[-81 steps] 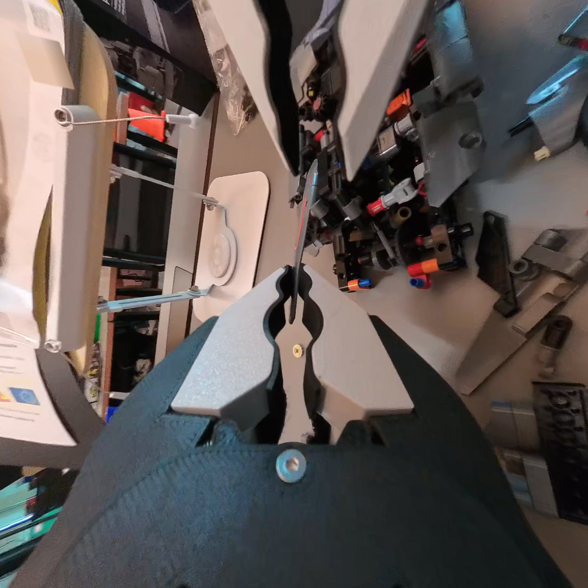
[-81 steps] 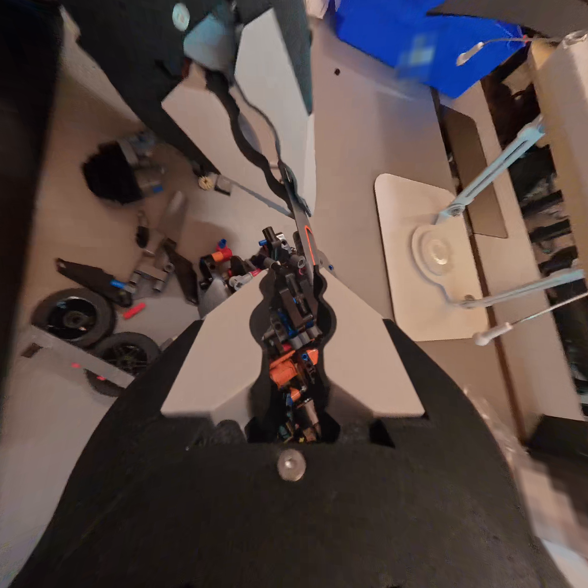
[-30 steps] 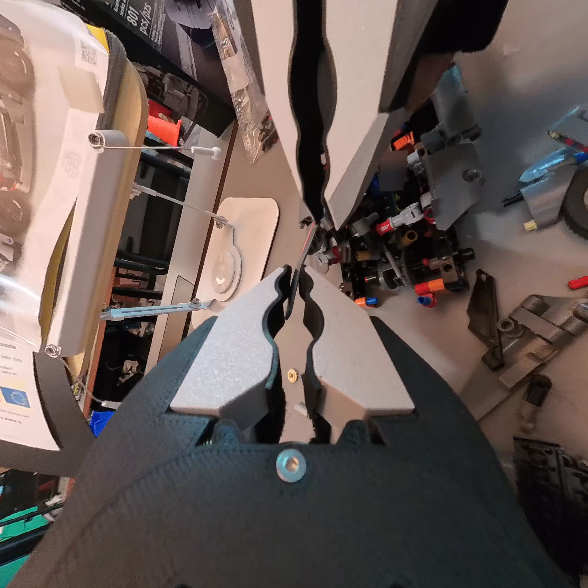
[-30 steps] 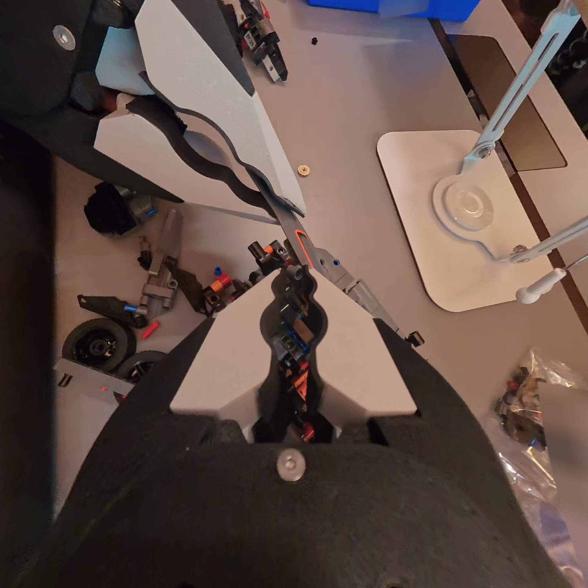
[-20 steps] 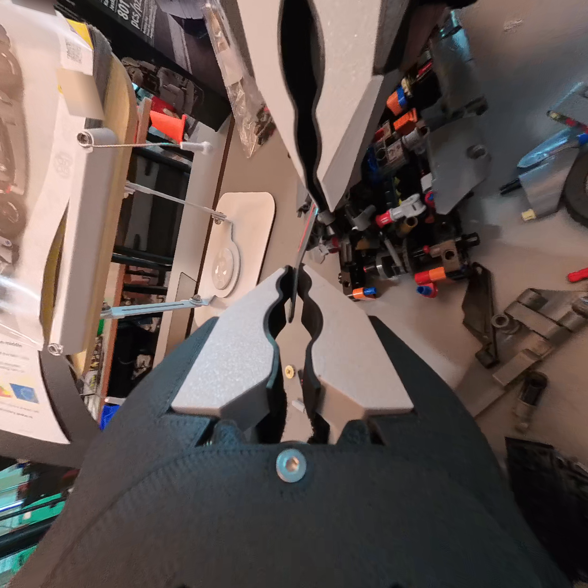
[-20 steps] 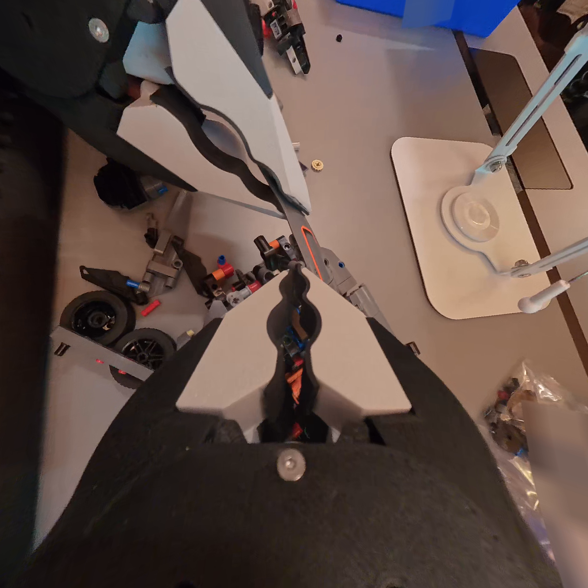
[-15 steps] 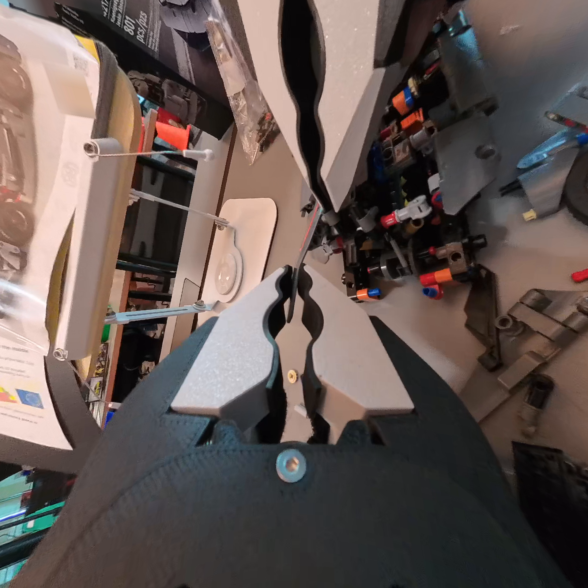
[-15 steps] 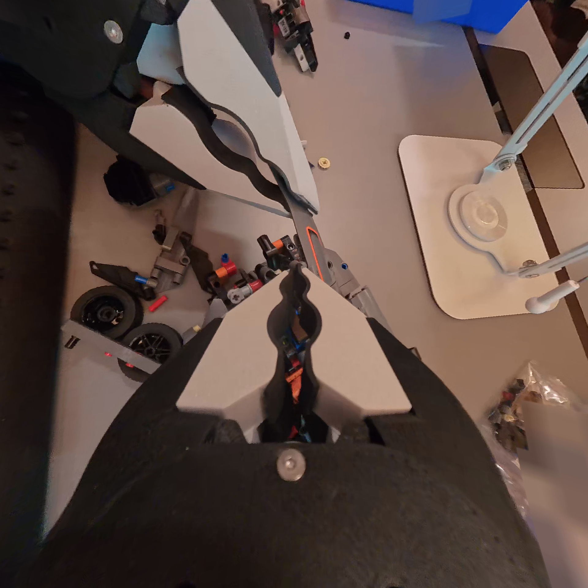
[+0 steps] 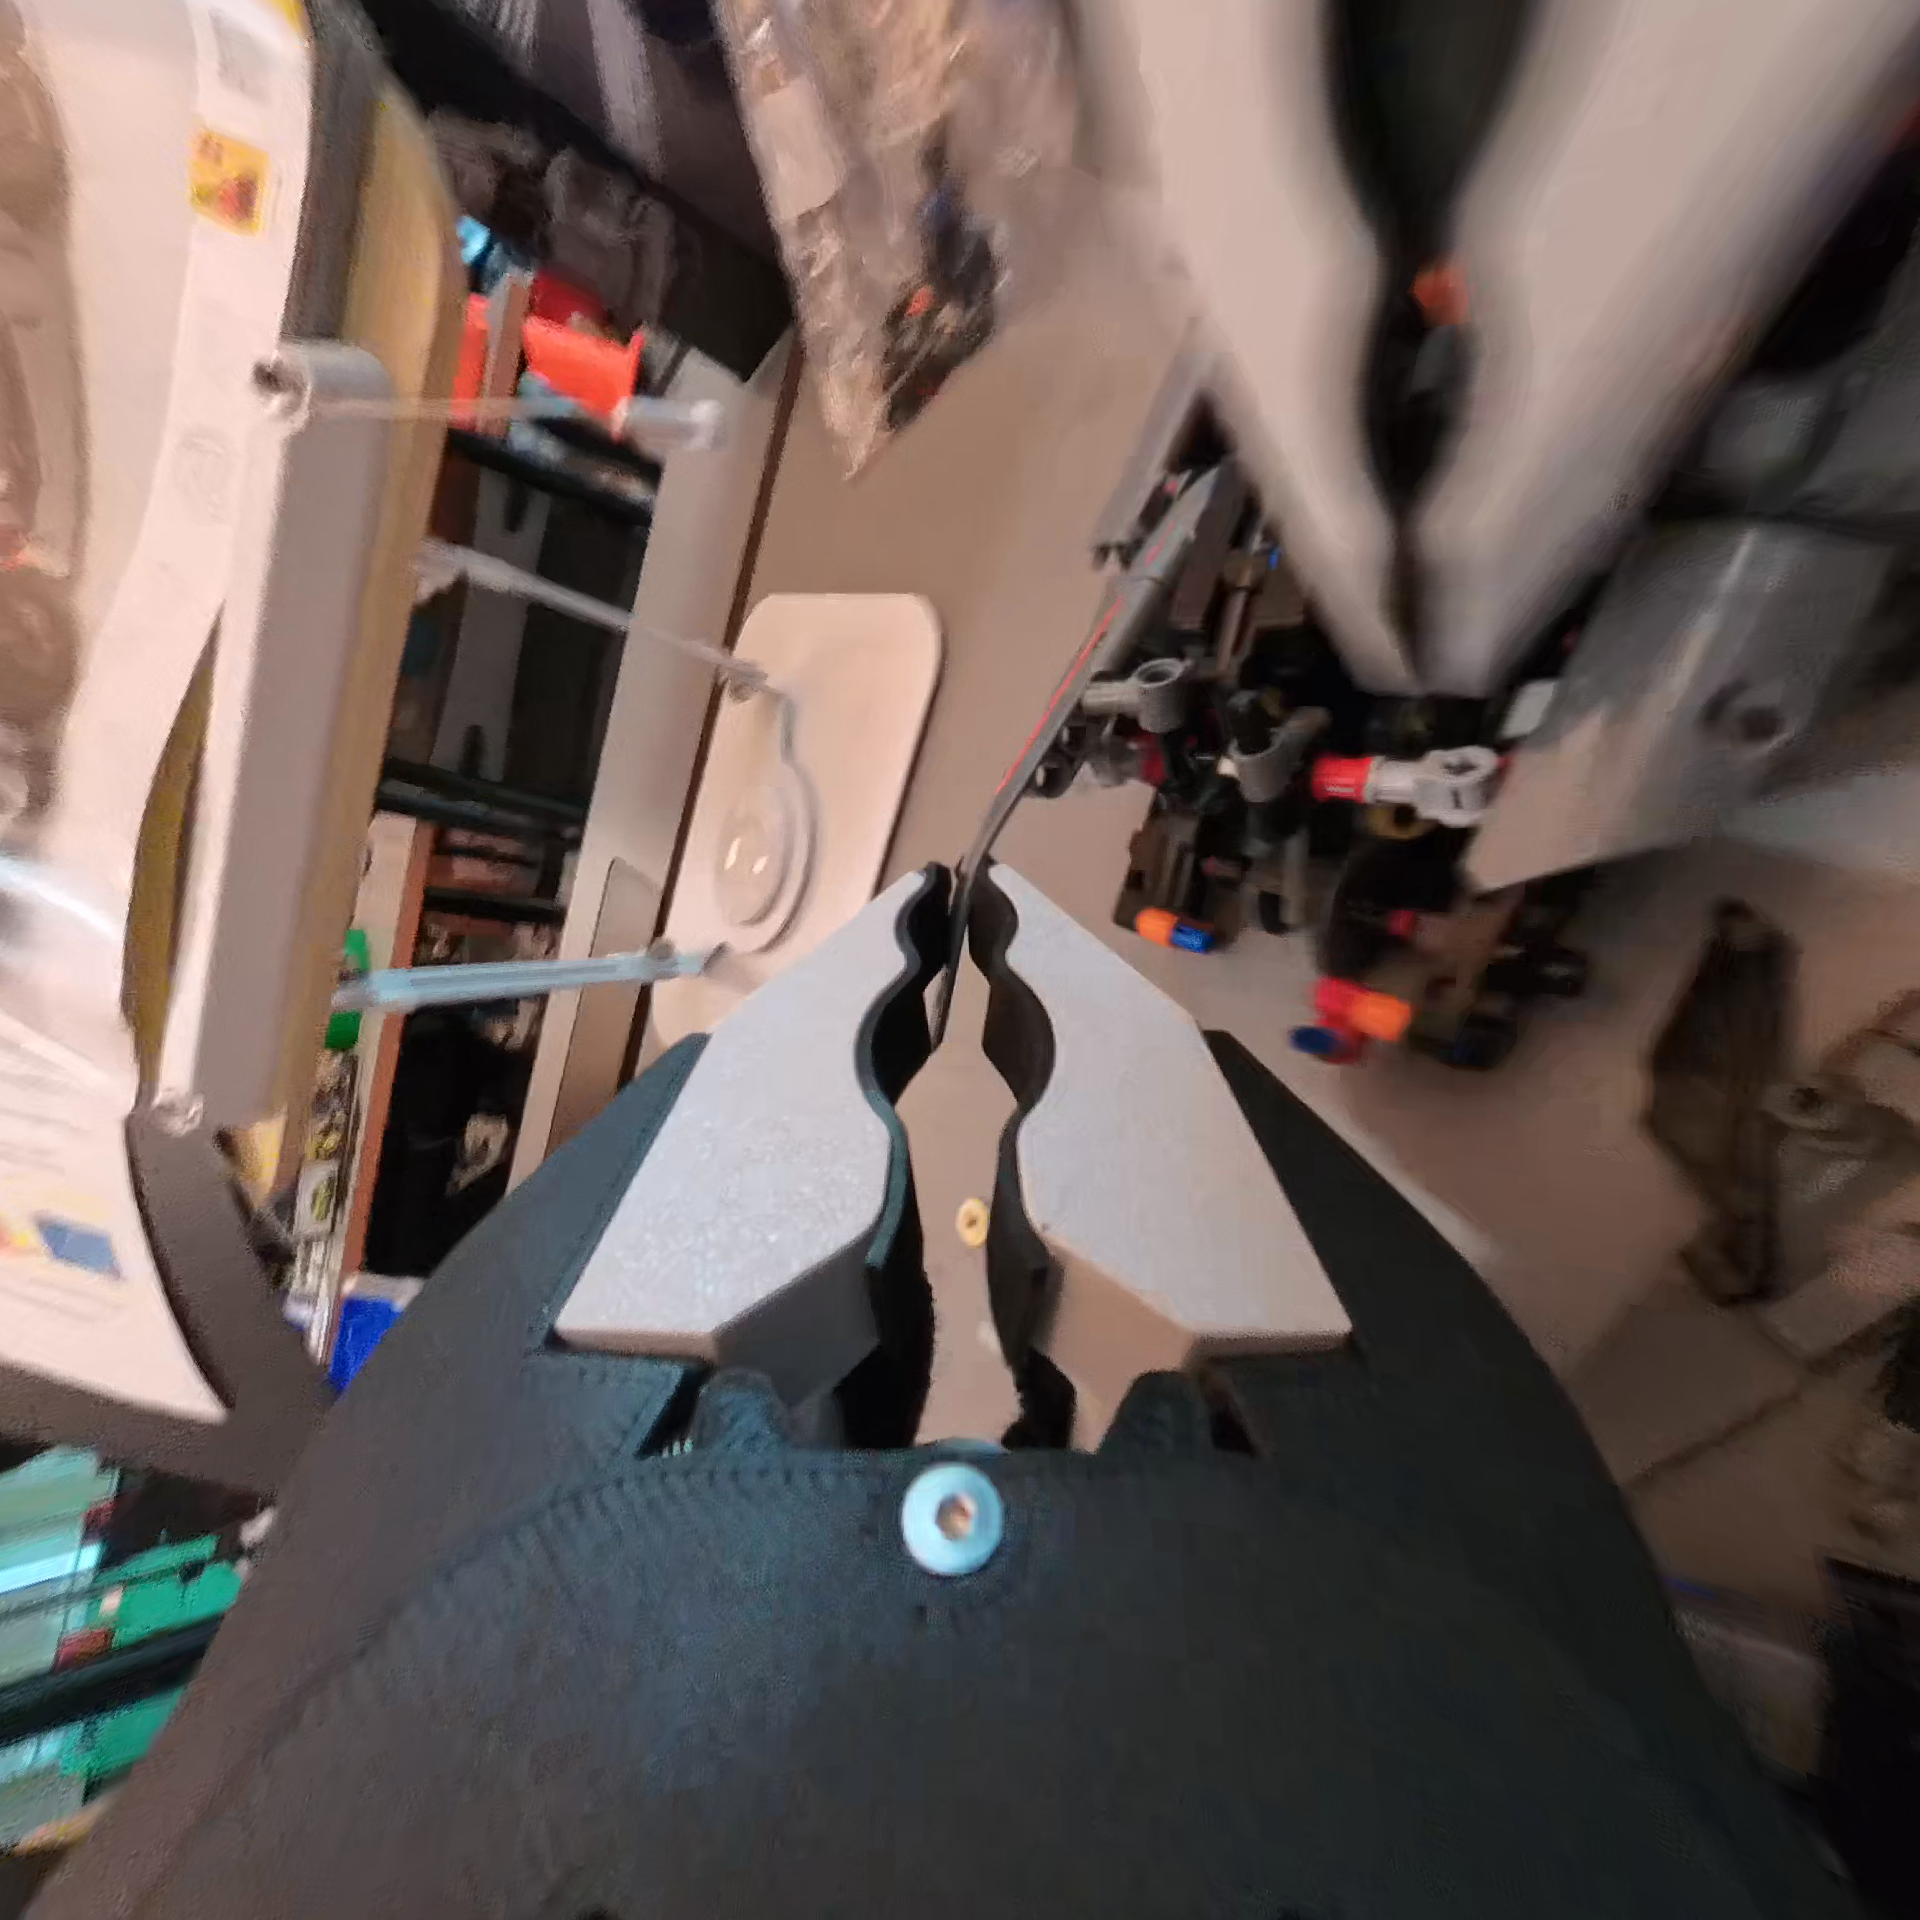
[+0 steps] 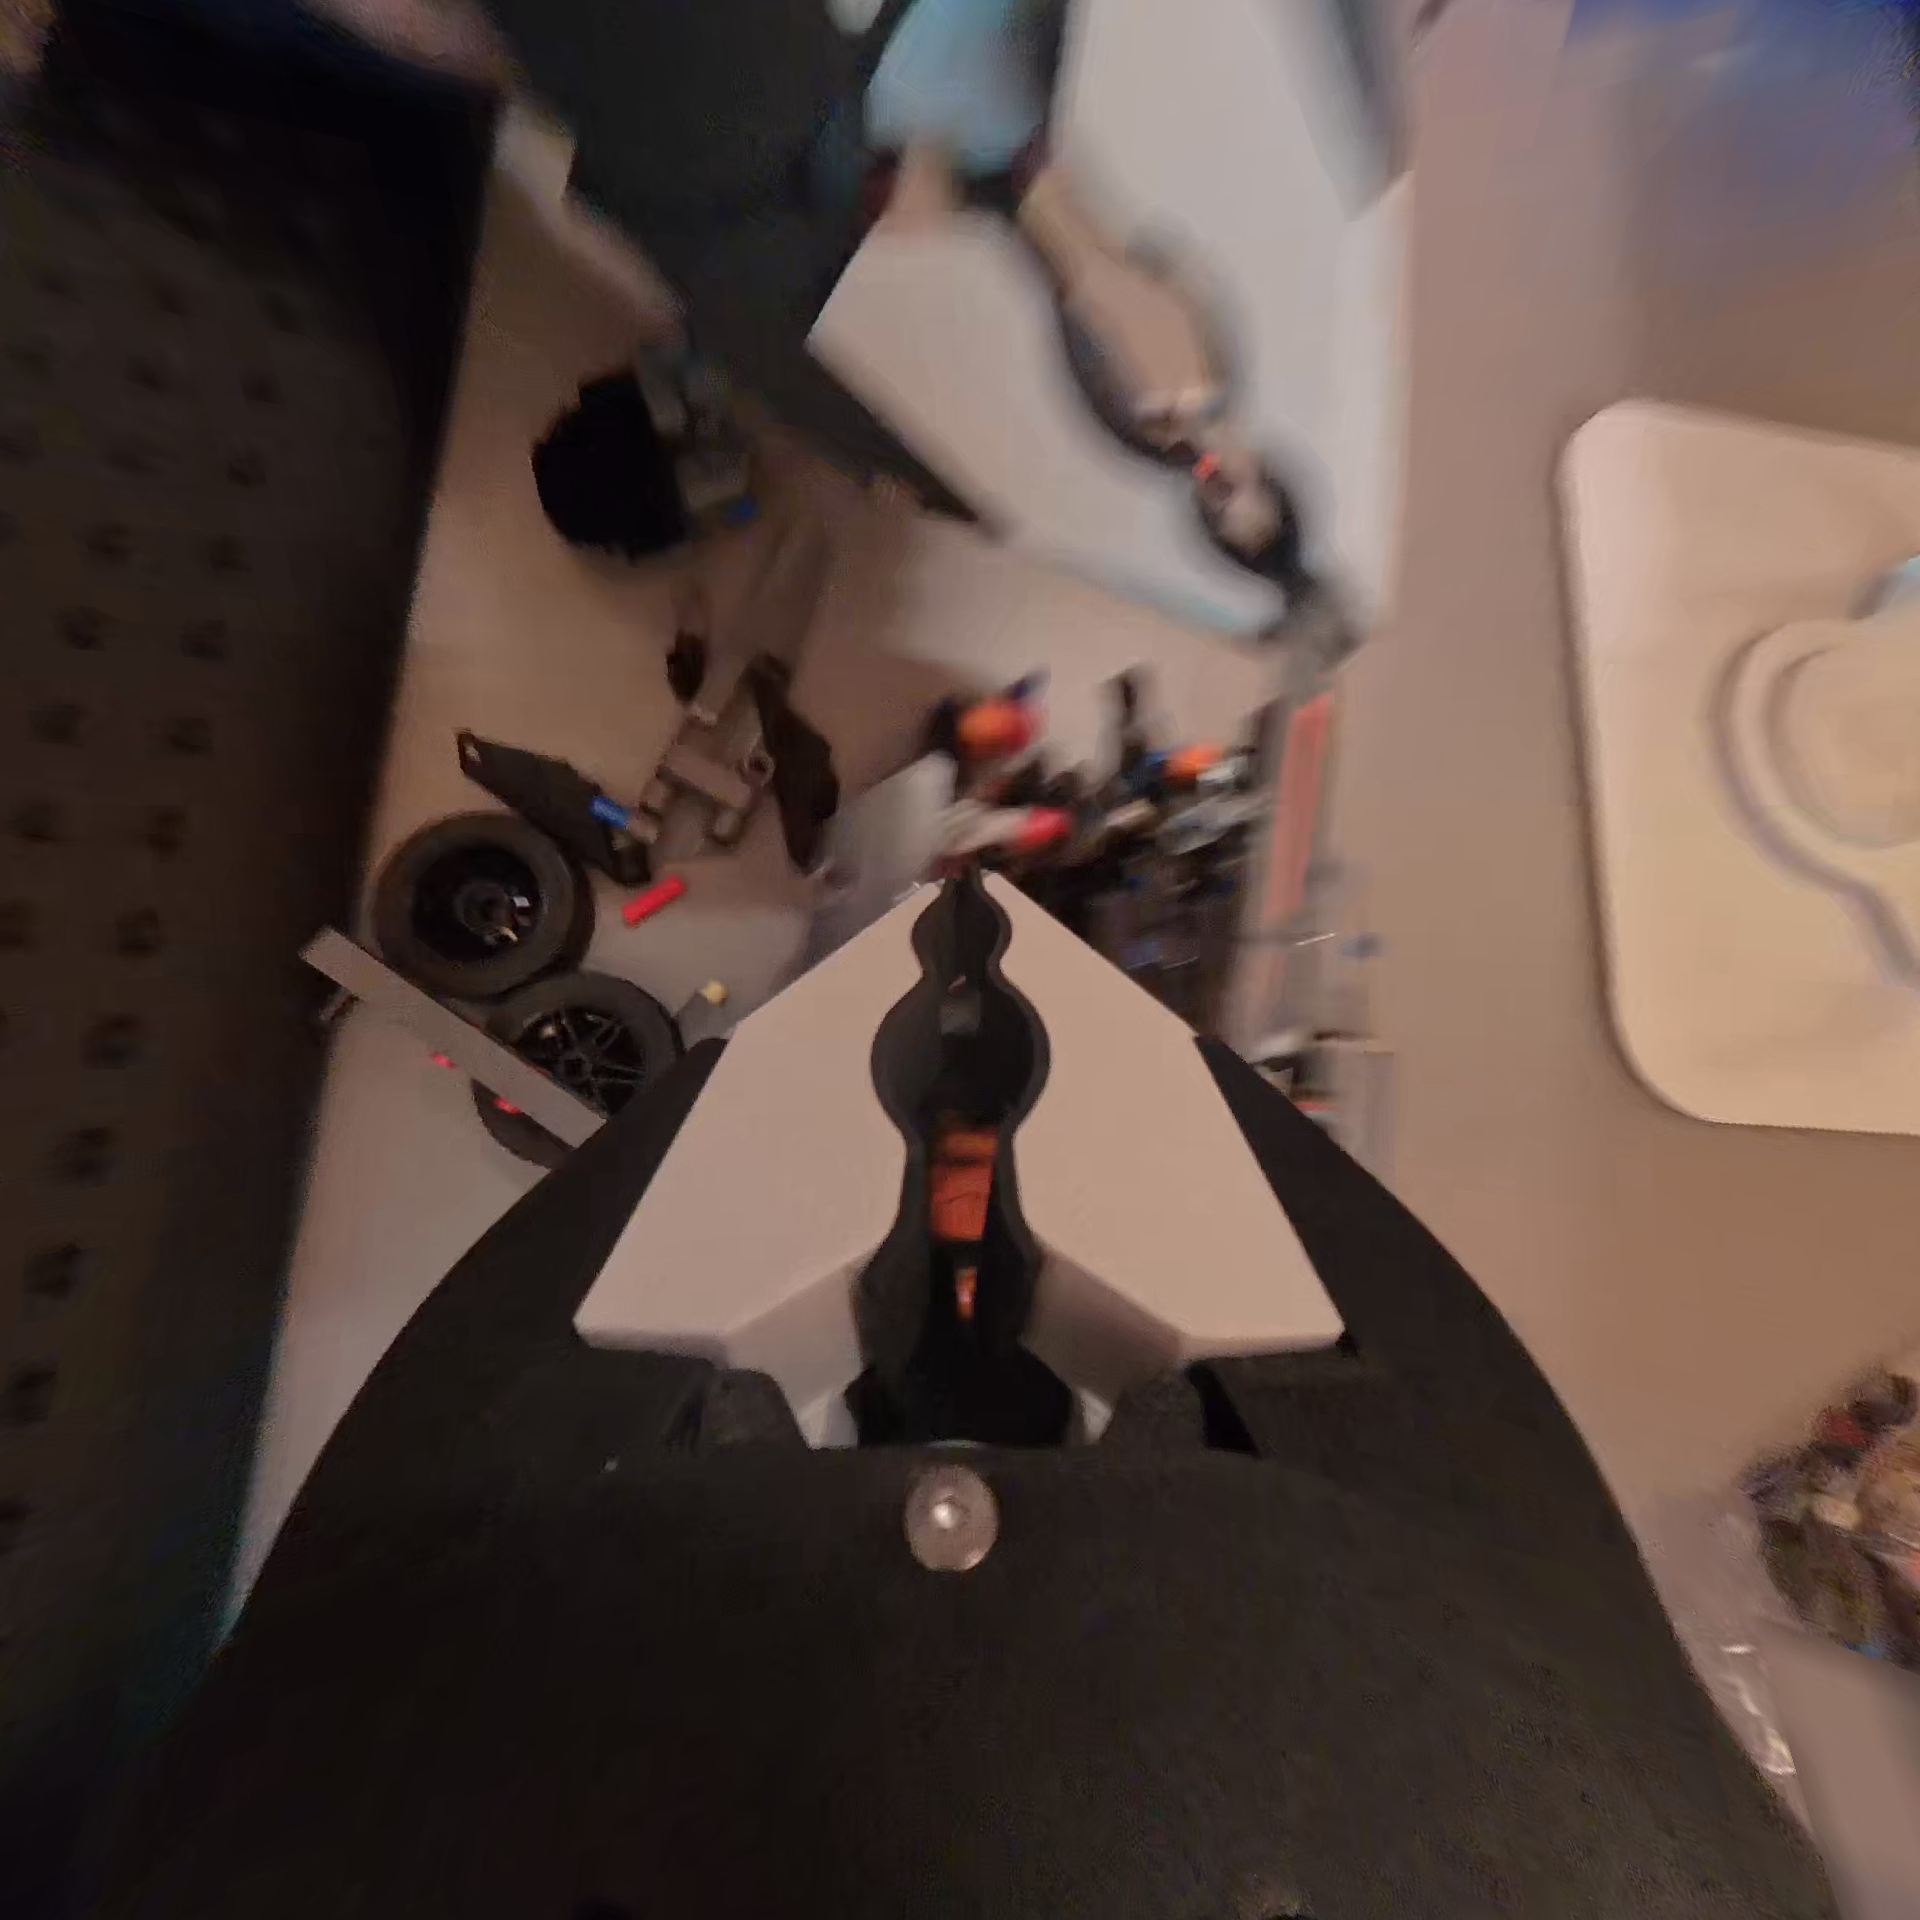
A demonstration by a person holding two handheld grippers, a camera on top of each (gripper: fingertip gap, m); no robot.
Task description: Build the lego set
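My left gripper (image 9: 966, 902) is shut on a thin dark panel with a red stripe (image 9: 1081, 675), seen edge-on, whose far end reaches the lego car assembly (image 9: 1351, 831) on the table. My right gripper (image 9: 1403, 613) comes in blurred from above and is closed over that assembly. In the right wrist view my right gripper (image 10: 961, 883) is shut, with orange and black parts (image 10: 961, 1174) of the assembly (image 10: 1091, 800) between its fingers. The left gripper (image 10: 1091, 416) and the striped panel (image 10: 1299, 790) show blurred ahead and to the right.
Two black wheels (image 10: 473, 904) and loose grey and black parts (image 10: 717, 769) lie to the left. A white stand base (image 10: 1745, 748) is to the right, with a bag of parts (image 10: 1849, 1527) near it. A booklet on a holder (image 9: 156, 623) stands at the left. More grey parts (image 9: 1766, 1091) lie at the right. The grippers' ends are close to 8 cm from one another.
Both views are now motion-blurred. The right gripper and the assembly have shifted right in the left wrist view. The panel leans more and stays in my left gripper.
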